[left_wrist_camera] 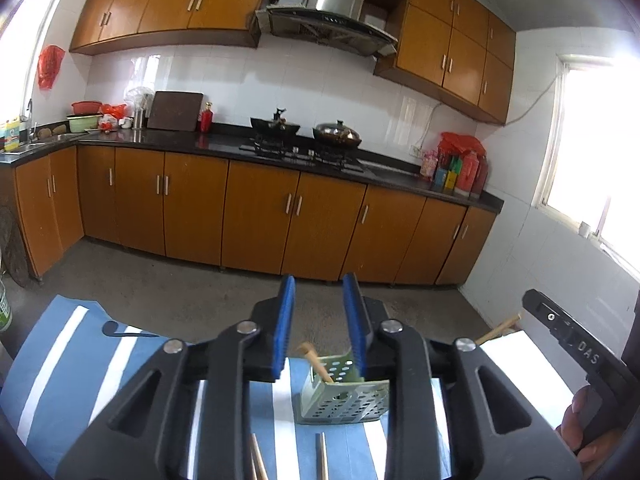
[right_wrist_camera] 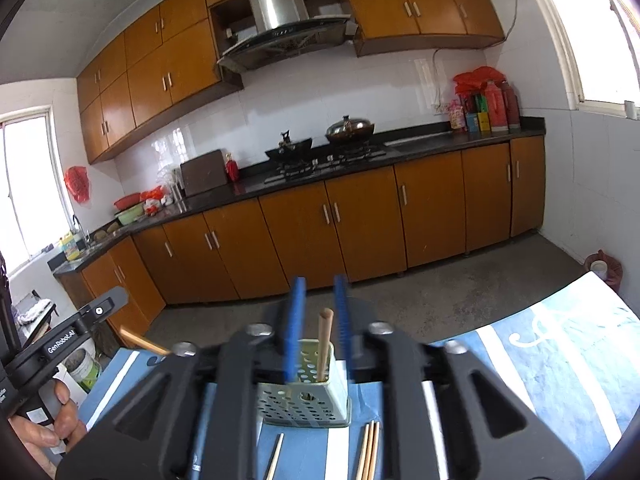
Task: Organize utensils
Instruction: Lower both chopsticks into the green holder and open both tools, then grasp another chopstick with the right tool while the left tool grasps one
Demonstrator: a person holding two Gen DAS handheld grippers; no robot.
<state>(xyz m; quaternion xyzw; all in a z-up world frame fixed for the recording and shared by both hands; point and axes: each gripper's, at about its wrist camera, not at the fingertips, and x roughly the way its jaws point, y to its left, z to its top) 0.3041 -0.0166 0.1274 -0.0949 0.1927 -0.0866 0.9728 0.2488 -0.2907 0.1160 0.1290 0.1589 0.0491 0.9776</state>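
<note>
A pale green perforated utensil holder (left_wrist_camera: 344, 398) (right_wrist_camera: 304, 400) stands on the blue-and-white striped cloth (left_wrist_camera: 60, 364) (right_wrist_camera: 560, 360). One wooden chopstick (left_wrist_camera: 316, 362) (right_wrist_camera: 325, 344) stands in it. Loose chopsticks lie on the cloth in front of the holder (left_wrist_camera: 322, 456) (right_wrist_camera: 370, 450), with another single one to the left (right_wrist_camera: 275, 456). My left gripper (left_wrist_camera: 320, 320) is open and empty above the holder. My right gripper (right_wrist_camera: 319, 320) is open and empty, its blue fingers either side of the standing chopstick's top in view.
The other hand-held gripper shows at each view's edge (left_wrist_camera: 576, 352) (right_wrist_camera: 60, 344). Another wooden stick (right_wrist_camera: 144, 342) pokes out at the cloth's far left edge. Beyond are the grey floor (left_wrist_camera: 200, 276), brown cabinets (left_wrist_camera: 260, 212) and a counter with stove and woks (left_wrist_camera: 316, 136).
</note>
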